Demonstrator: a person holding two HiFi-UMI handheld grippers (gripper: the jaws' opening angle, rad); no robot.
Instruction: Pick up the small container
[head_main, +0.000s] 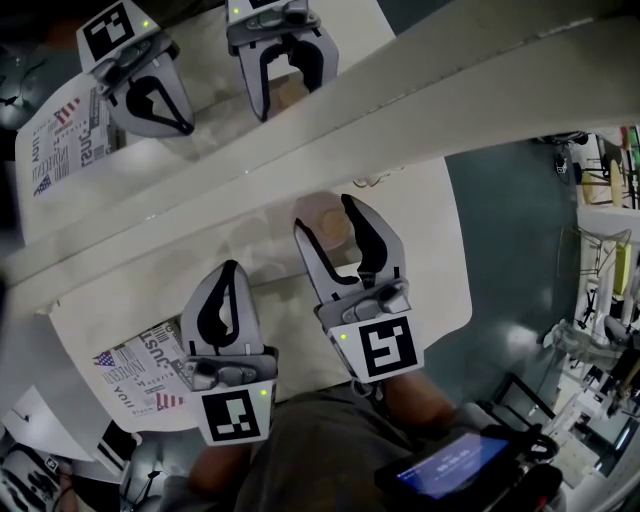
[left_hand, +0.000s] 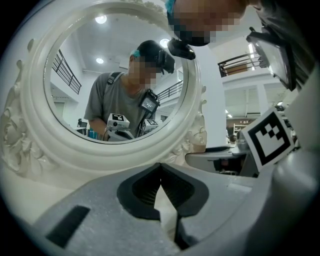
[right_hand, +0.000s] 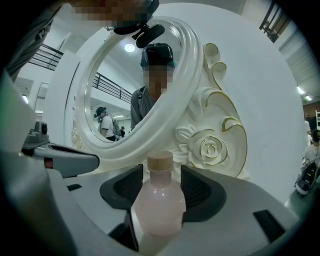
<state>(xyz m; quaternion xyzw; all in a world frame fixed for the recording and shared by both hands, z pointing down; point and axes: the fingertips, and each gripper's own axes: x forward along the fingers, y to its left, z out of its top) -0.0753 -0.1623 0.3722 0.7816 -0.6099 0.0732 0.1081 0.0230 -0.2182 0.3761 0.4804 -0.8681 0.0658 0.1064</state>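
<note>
The small container (head_main: 335, 228) is a pale pink bottle with a tan cap, standing on the white table (head_main: 425, 230) in front of a mirror. My right gripper (head_main: 326, 218) is shut on it, one finger against each side. In the right gripper view the small container (right_hand: 159, 200) fills the gap at my right gripper (right_hand: 161, 170), and its base is hidden. My left gripper (head_main: 233, 268) rests to the left, shut and holding nothing. In the left gripper view, my left gripper (left_hand: 161, 167) has its jaws meeting.
A white ornate round mirror frame (head_main: 400, 90) stands just beyond the bottle and reflects both grippers. The mirror frame (right_hand: 165, 115) carries a moulded rose. A printed paper (head_main: 140, 370) lies at the table's near left. The table ends at the right above a teal floor (head_main: 510, 250).
</note>
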